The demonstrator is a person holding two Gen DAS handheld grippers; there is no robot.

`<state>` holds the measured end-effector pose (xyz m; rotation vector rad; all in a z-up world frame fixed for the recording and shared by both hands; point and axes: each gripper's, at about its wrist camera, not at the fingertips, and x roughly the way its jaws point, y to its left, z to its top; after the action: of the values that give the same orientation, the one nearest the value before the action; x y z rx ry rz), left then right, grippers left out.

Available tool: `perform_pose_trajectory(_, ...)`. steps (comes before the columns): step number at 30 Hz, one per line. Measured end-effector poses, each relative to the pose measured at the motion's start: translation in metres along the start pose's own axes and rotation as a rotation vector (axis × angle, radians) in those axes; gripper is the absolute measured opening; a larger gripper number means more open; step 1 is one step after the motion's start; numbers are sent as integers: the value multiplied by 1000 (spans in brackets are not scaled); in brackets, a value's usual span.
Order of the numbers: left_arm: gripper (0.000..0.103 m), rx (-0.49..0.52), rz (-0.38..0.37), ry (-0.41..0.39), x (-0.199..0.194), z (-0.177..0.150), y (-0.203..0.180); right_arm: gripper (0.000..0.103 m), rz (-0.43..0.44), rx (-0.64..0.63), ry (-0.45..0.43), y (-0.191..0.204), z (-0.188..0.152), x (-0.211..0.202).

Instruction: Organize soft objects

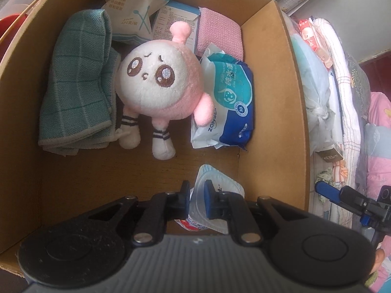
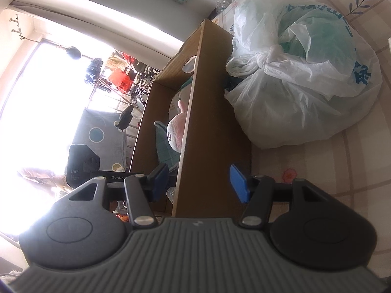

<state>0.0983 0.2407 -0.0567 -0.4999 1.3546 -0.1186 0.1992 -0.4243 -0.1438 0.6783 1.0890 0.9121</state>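
An open cardboard box (image 1: 273, 73) holds a pink-and-white plush toy (image 1: 158, 83), a folded green towel (image 1: 78, 92), a blue wet-wipes pack (image 1: 232, 97), a pink cloth (image 1: 220, 34) and cotton-swab packs (image 1: 134, 7). At the box's near end my left gripper (image 1: 196, 196) points down, shut on a small white tissue packet (image 1: 220, 183) with red print at its lower end. My right gripper (image 2: 199, 183) is open and holds nothing, just outside the box's side wall (image 2: 210, 122). One of its blue fingers (image 1: 327, 190) shows at the right of the left wrist view.
A knotted white plastic bag (image 2: 305, 73) with green contents lies against the box on a checked bedsheet (image 2: 330, 171). More bagged and wrapped items (image 1: 317, 48) are piled along the box's right side. A bright window (image 2: 48, 97) fills the far left.
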Motion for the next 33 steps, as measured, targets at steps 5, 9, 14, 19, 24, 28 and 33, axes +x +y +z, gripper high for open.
perform_pose_trajectory(5, 35, 2, -25, 55, 9, -4, 8, 58, -3, 0, 5, 2, 0, 5)
perform_pose_trajectory(9, 44, -4, -37, 91, 10, -3, 13, 58, -8, 1, 6, 3, 1, 6)
perform_pose_trajectory(14, 56, -33, -96, 185, 24, 1, 21, 59, -9, 10, 1, 1, 0, 7)
perform_pose_trajectory(19, 58, -56, -138, 205, 31, -1, 21, 60, -8, 28, 0, -3, 0, 8)
perform_pose_trajectory(24, 56, -142, -178, 183, 34, -10, 26, 60, -11, 44, -7, -6, 0, 8)
perform_pose_trajectory(28, 55, -219, -209, 133, 36, -11, 27, 60, -9, 51, -9, -7, 0, 7)
perform_pose_trajectory(33, 51, -295, -243, 83, 46, -11, 24, 60, -8, 57, -15, -9, -1, 4)
